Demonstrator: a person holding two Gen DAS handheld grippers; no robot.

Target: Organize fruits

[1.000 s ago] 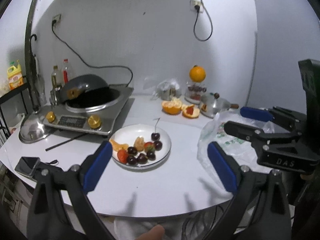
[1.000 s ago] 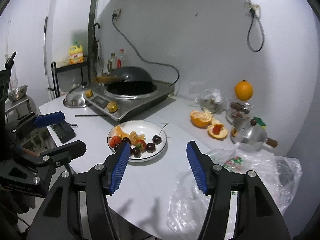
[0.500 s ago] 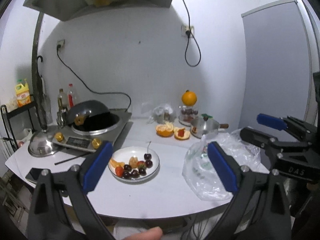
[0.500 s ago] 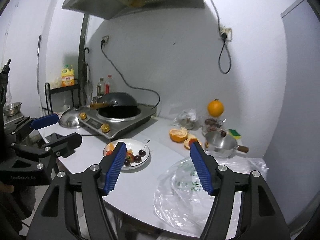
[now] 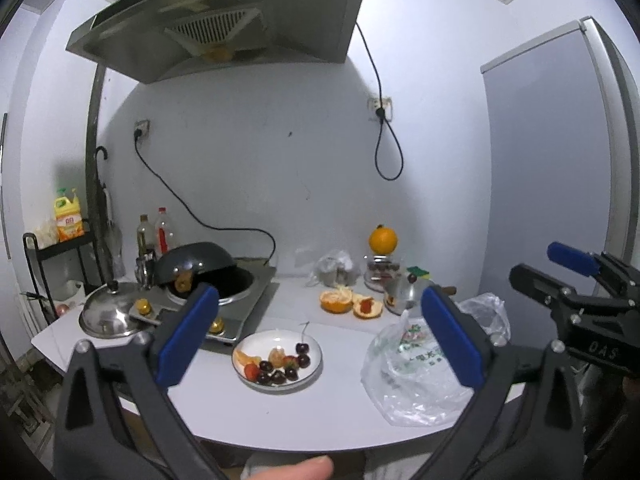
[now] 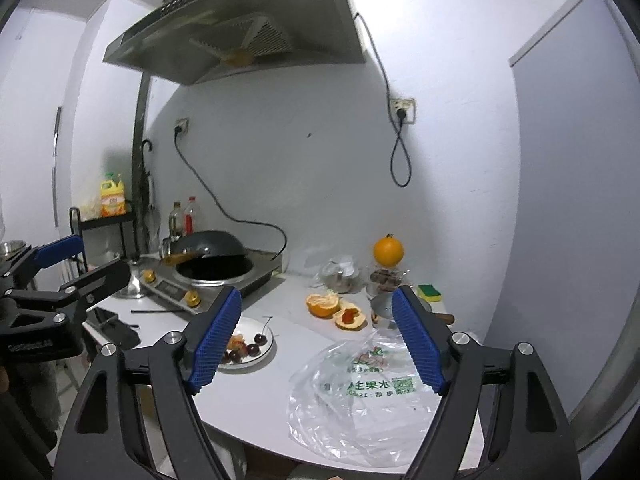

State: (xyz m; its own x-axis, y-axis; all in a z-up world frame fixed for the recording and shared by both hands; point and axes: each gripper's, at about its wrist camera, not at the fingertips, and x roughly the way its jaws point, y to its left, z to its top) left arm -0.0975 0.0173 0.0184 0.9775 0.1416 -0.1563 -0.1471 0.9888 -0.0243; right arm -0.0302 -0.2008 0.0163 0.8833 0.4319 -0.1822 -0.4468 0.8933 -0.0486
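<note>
left tool (image 5: 320,336): spread wide, empty, held off the counter's front edge
right tool (image 6: 316,340): also spread wide, nothing between its pads
plate (image 5: 312,376): mid-counter (image 5: 280,412), holding cherries (image 5: 302,348), a strawberry (image 5: 251,370) and orange wedges
handling: cherries look small, slick, prone to roll; strawberry soft, bruises easily
grip: pinch lightly across a cherry's body, not its stem
bag (image 6: 360,408): thin, limp, near the right front edge
whole orange (image 6: 388,252): on a jar near the back edge
</note>
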